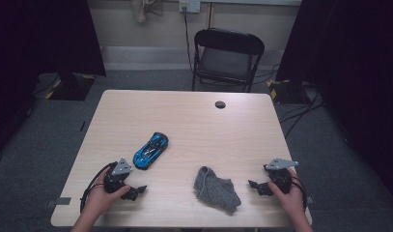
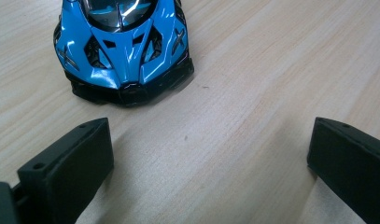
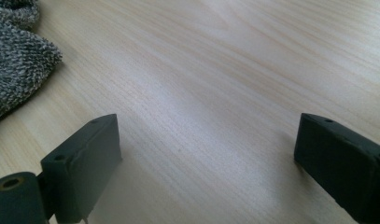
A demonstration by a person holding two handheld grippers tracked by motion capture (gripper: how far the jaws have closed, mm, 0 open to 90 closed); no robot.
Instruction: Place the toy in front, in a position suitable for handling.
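Observation:
A blue toy car point(image 1: 151, 150) with black trim lies on the wooden table point(image 1: 194, 121), left of centre. A crumpled grey cloth point(image 1: 216, 188) lies near the front edge. My left gripper point(image 1: 134, 192) rests low at the front left, just short of the car, open and empty. In the left gripper view the car's nose point(image 2: 127, 51) sits ahead of the wide jaws, toward the left. My right gripper point(image 1: 258, 186) rests at the front right, open and empty, a short gap right of the cloth. In the right gripper view the cloth point(image 3: 15, 56) shows at the upper left.
A black folding chair point(image 1: 226, 58) stands behind the table's far edge. A round cable hole point(image 1: 220, 104) sits near the far edge. Cables point(image 1: 300, 111) run over the grey floor at the right. Dark curtains hang on both sides.

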